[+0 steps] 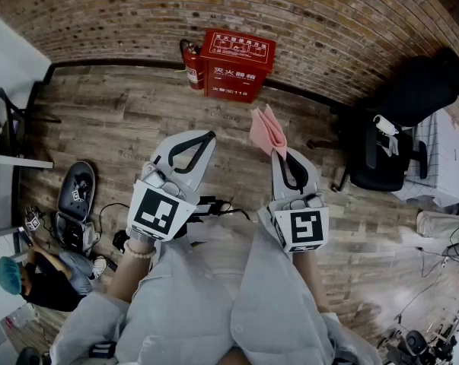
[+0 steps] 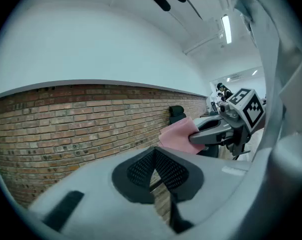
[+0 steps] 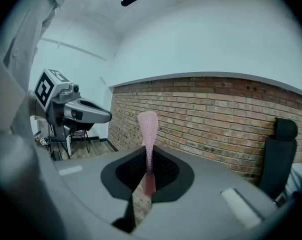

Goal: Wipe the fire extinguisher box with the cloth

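Head view: a wooden plank floor (image 1: 122, 120) fills the frame and meets a curved brick wall (image 1: 328, 29) along the top. The red metal fire extinguisher box (image 1: 237, 65) stands on the floor against that wall at upper centre. It bears white Chinese characters on its lid and front, with the number 119 at the lower front. A red fire extinguisher (image 1: 192, 67) stands touching its left side. A black office chair (image 1: 381, 154) is at the right, and a seated person (image 1: 39, 280) is at the lower left. Both arms, in pale grey sleeves, reach up-frame from the bottom. The left gripper (image 1: 197, 144) is clenched and empty. The right gripper (image 1: 281, 157) is beside it, grasping a pink folded cloth (image 1: 267, 131), which is well apart from the box.

Left gripper view: its jaws meet with nothing between them. Brick wall fills the left, and the cloth sticks out of the right gripper at right of centre.

Right gripper view: the jaws pinch the cloth, which stands upright and edge-on at centre. The left gripper shows at mid-left and the chair at far right.
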`<action>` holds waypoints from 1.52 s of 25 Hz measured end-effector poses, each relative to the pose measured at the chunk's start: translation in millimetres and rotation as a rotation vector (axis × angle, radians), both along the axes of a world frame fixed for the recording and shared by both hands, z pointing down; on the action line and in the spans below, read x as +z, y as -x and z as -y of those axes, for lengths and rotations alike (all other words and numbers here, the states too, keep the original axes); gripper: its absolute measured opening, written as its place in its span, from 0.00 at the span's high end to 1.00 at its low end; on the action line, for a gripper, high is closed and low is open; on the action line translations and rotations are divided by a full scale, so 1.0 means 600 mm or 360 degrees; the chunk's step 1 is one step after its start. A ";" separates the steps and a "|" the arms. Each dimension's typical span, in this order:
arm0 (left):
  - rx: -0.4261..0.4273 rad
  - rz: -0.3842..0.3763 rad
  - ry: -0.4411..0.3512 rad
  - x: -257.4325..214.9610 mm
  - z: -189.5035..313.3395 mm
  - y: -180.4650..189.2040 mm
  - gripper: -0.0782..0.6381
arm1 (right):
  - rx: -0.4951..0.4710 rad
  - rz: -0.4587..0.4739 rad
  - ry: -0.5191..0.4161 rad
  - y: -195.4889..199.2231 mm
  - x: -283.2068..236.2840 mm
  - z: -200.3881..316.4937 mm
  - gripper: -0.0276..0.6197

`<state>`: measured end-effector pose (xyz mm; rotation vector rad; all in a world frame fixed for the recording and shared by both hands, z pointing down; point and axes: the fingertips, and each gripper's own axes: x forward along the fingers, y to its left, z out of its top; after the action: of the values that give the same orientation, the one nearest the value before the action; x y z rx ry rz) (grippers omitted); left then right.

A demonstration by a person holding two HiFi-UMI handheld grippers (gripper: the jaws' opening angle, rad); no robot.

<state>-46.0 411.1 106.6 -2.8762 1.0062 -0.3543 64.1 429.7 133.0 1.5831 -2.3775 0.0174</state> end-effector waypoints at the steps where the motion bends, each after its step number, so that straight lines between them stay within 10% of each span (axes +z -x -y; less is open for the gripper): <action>1: 0.0002 0.0002 0.0003 0.000 0.000 -0.001 0.90 | 0.0001 0.0001 0.0002 -0.001 0.000 0.000 0.92; 38: -0.0260 0.0031 0.0017 0.028 -0.029 -0.033 0.90 | -0.0190 0.0021 0.0080 -0.056 0.057 -0.003 0.92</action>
<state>-26.5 428.3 123.1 -2.8012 1.2428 -0.3984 98.0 431.7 167.4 1.4203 -2.4576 0.0630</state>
